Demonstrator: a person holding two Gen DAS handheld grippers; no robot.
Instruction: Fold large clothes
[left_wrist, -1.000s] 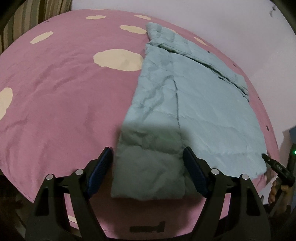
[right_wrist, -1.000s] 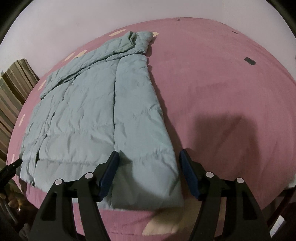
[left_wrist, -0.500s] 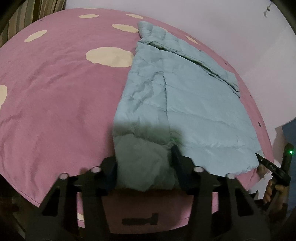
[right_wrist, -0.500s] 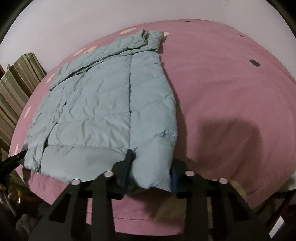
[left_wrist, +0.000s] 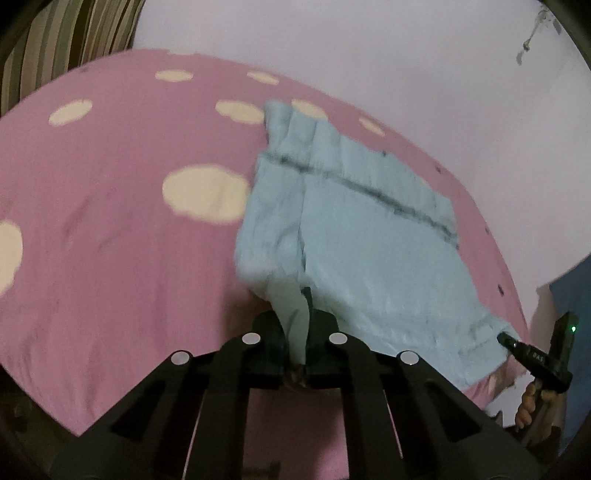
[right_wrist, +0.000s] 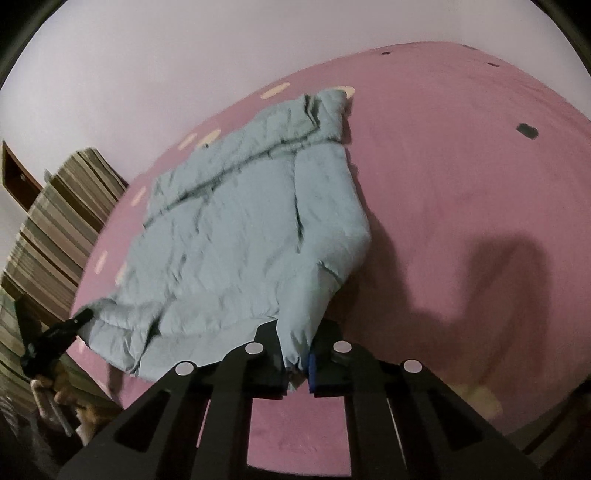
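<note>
Where the near edge of the bed (left_wrist: 92, 258) runs below both cameras, each gripper is clenched on the hem of the pale blue puffer jacket (left_wrist: 369, 251). Left gripper (left_wrist: 298, 332): jaws pinched tight on a bunched fold of the hem corner, fabric drawn up in a narrow ridge between the pads. Right gripper (right_wrist: 295, 354): same clench on the opposite hem corner, a blue pad showing beside the pinched cloth. Jacket quilted, crinkled, matte; hem raised off the cover at both corners and sagging between. The rest lies flat, running from the near edge toward the far edge of the bed, collar (right_wrist: 325, 110) farthest, a sleeve folded across the upper body. Bed cover pink, soft, with cream oval patches (left_wrist: 205, 195). Beyond, a plain pale wall (left_wrist: 369, 55); a striped curtain (right_wrist: 55, 229) at one side.
</note>
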